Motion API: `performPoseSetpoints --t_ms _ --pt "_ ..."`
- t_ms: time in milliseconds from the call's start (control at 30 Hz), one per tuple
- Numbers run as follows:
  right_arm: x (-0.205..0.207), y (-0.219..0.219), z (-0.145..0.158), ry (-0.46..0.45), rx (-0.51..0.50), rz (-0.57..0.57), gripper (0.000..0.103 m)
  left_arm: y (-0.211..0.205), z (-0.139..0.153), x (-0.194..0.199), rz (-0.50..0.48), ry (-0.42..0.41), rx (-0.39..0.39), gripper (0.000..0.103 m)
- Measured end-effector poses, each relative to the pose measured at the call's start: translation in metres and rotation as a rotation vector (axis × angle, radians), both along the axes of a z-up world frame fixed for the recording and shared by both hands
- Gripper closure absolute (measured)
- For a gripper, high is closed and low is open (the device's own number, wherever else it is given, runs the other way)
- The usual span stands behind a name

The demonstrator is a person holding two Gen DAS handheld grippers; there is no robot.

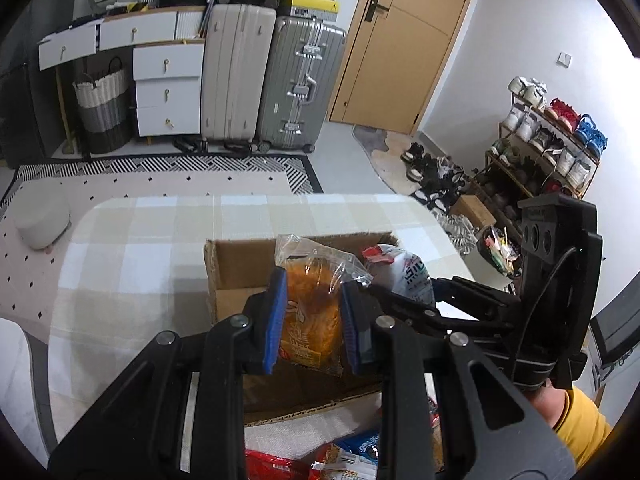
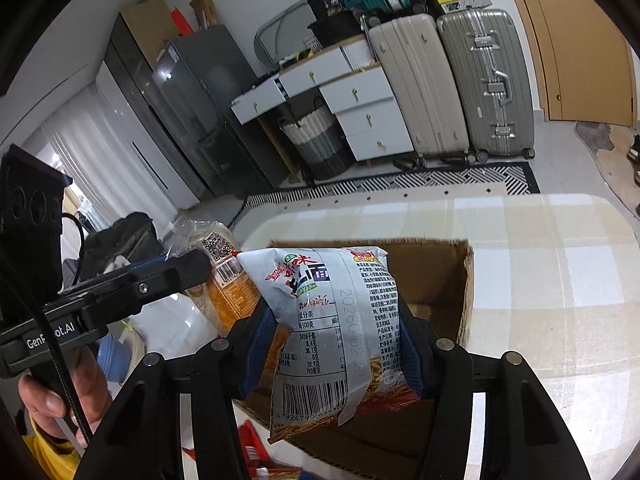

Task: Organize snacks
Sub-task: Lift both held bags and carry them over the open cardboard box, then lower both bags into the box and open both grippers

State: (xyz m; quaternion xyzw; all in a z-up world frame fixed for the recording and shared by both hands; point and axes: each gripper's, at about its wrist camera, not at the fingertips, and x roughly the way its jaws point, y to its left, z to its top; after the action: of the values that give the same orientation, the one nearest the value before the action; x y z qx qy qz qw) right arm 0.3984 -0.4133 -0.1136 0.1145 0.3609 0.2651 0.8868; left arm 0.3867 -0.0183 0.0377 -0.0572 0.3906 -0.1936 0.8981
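Observation:
My left gripper [image 1: 312,312] is shut on an orange snack in a clear wrapper [image 1: 310,300] and holds it over an open cardboard box [image 1: 236,268] on the checked table. My right gripper [image 2: 336,340] is shut on a white noodle-snack packet [image 2: 340,320] with a barcode, held above the same box [image 2: 436,280]. The two grippers are side by side: the right one [image 1: 432,292] with its white packet [image 1: 408,272] shows in the left wrist view, and the left one [image 2: 168,276] with the orange snack [image 2: 232,292] shows in the right wrist view.
Loose red and blue snack packets [image 1: 344,456] lie on the table in front of the box. The checked tablecloth [image 1: 160,240] stretches left and beyond. Suitcases [image 1: 272,80], white drawers [image 1: 168,88], a shoe rack [image 1: 552,140] and a door stand behind.

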Motion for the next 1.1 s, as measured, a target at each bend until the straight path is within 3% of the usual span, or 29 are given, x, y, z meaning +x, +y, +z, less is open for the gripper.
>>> performPoseSetpoints --t_ms 300,833,933,1000,1067,1100 --pt "0.005 0.009 -0.017 0.015 -0.076 0.012 0.047 -0.008 -0.040 0.020 -0.009 0.037 0.020 0.080" --pt "0.004 0.018 -0.020 -0.006 -0.146 0.012 0.045 -0.018 -0.072 0.022 0.005 0.078 0.066 0.078" --pt "0.004 0.017 -0.020 -0.005 -0.155 0.014 0.043 -0.017 -0.073 0.021 0.012 0.086 0.069 0.073" --pt "0.003 0.018 -0.019 -0.010 -0.170 0.012 0.041 -0.017 -0.072 0.021 0.012 0.083 0.063 0.063" --pt "0.001 0.018 -0.018 -0.018 -0.175 0.006 0.038 -0.012 -0.069 0.018 0.034 0.075 0.074 0.038" --pt "-0.001 0.017 -0.016 -0.024 -0.170 0.003 0.037 -0.010 -0.066 0.016 0.038 0.062 0.069 0.038"
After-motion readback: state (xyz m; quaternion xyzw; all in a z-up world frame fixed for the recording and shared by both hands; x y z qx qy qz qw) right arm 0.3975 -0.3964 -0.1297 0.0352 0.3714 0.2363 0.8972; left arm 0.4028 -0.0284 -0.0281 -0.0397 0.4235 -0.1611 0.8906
